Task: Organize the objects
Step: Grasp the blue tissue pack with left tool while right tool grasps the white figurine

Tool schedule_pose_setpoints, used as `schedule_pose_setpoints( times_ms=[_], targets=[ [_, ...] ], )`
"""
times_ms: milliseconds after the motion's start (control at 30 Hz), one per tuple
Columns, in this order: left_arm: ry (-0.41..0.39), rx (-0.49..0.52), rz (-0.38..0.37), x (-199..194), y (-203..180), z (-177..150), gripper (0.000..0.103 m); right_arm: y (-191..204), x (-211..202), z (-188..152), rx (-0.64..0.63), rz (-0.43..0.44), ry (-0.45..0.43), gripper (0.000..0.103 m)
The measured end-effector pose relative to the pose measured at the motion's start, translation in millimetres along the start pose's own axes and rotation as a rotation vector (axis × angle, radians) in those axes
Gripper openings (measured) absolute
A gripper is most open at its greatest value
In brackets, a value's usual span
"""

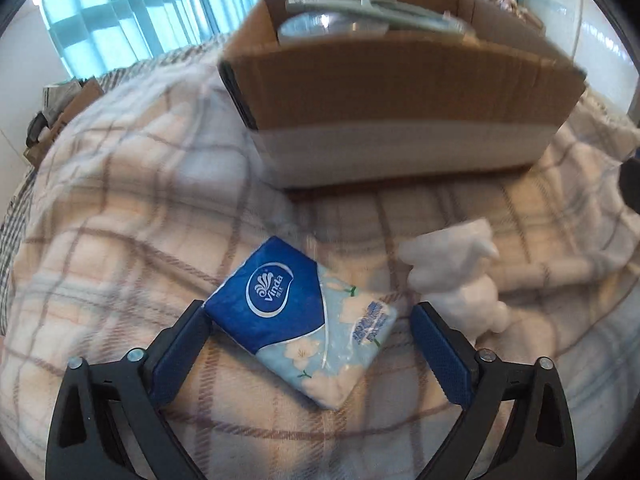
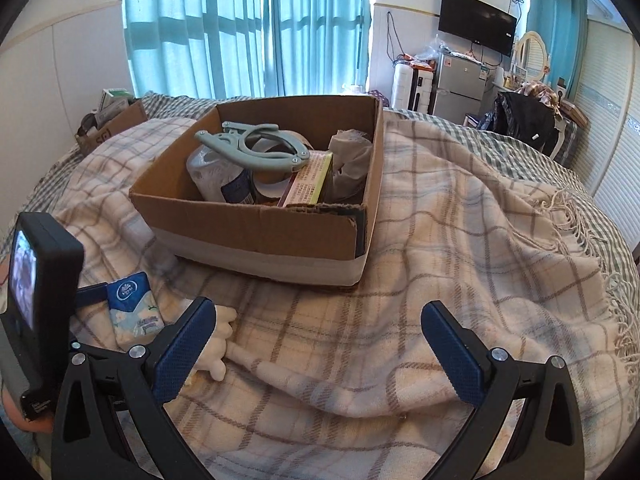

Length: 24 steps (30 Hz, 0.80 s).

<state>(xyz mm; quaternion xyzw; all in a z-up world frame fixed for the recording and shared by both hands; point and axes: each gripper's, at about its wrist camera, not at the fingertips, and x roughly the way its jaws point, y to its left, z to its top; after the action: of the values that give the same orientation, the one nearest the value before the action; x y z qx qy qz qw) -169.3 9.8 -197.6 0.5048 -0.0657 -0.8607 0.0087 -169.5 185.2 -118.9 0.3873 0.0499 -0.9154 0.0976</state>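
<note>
On the plaid-blanketed bed (image 2: 440, 240), the brown cardboard box (image 2: 256, 236) holds several items, while the blue tissue pack (image 1: 296, 328) waits between the released left tongs (image 1: 310, 334); the right tongs (image 2: 318, 334) are spread and empty.

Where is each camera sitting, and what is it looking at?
Left wrist: sits on the left gripper, looking down along its open fingers at the tissue pack and a white toy on the blanket, with the box behind.
Right wrist: sits on the right gripper, looking across the bed at the box and curtains; its open fingers show, plus the left gripper at the left edge.
Both see the box, pack, toy and blanket.
</note>
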Motion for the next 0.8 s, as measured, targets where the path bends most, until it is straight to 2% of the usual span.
schedule_pose_setpoints(
  times_ms=[167, 333, 500, 600, 700, 800],
  targets=[
    [-0.037, -0.02, -0.046, -10.0, 4.1, -3.1, 0.088, 3.3, 1.4, -2.1, -0.015, 0.002, 0.004, 0.103],
    [-0.176, -0.126, -0.029, -49.1, 29.2, -2.1, 0.088, 5.8, 4.9, -4.4, -0.021, 0.012, 0.017, 0.103],
    [-0.193, -0.171, -0.013, -62.9, 52.0, -3.5, 0.088, 17.7, 13.9, -6.3, -0.023, 0.055, 0.052, 0.103],
    [-0.202, -0.218, -0.046, -63.1, 67.8, 2.9, 0.088, 33.6, 27.1, -7.7, -0.058, 0.064, 0.097, 0.103],
    [-0.212, -0.236, -0.034, -64.7, 84.3, 7.8, 0.088, 49.2, 41.0, -7.5, -0.083, 0.091, 0.136, 0.103],
    [-0.198, -0.267, -0.068, -60.6, 94.7, 6.5, 0.088, 68.7, 56.4, -7.2, -0.115, 0.125, 0.172, 0.103]
  ],
)
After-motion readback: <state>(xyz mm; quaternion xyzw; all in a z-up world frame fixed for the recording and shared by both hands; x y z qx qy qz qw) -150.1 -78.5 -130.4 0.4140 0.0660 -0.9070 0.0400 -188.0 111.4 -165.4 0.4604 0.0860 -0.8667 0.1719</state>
